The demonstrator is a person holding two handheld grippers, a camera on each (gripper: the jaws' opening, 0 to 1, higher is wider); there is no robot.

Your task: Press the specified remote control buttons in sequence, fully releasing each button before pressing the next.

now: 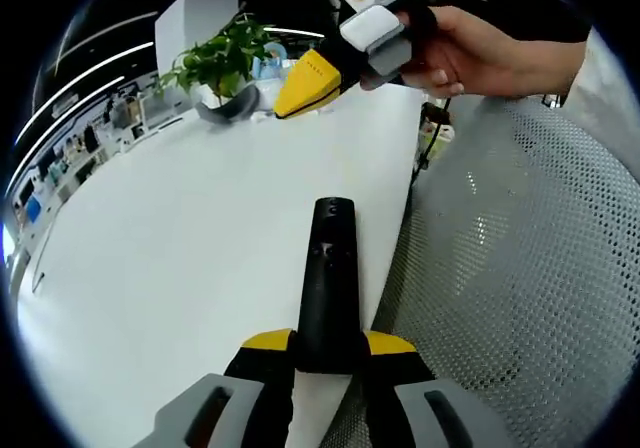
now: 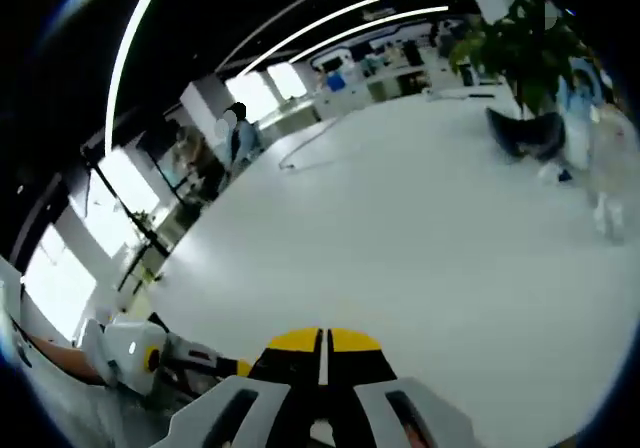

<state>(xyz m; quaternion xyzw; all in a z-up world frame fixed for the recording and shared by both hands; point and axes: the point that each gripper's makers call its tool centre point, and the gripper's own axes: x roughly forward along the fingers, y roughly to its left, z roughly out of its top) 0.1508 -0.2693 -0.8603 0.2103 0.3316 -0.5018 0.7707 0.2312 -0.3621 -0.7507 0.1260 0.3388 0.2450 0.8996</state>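
Holding the black remote (image 1: 327,286) clamped between its yellow-tipped jaws, our left gripper (image 1: 327,356) keeps it pointing out over the white table (image 1: 180,258), near the edge by the mesh chair (image 1: 520,268). Our right gripper (image 2: 322,346) has its jaws pressed together on nothing, above the table, with a plant (image 1: 225,63) beyond.

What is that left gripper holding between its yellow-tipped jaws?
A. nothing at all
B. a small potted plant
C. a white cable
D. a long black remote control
D: in the left gripper view, the left gripper has its jaws closed on the near end of a long black remote control, which points out over the white table.
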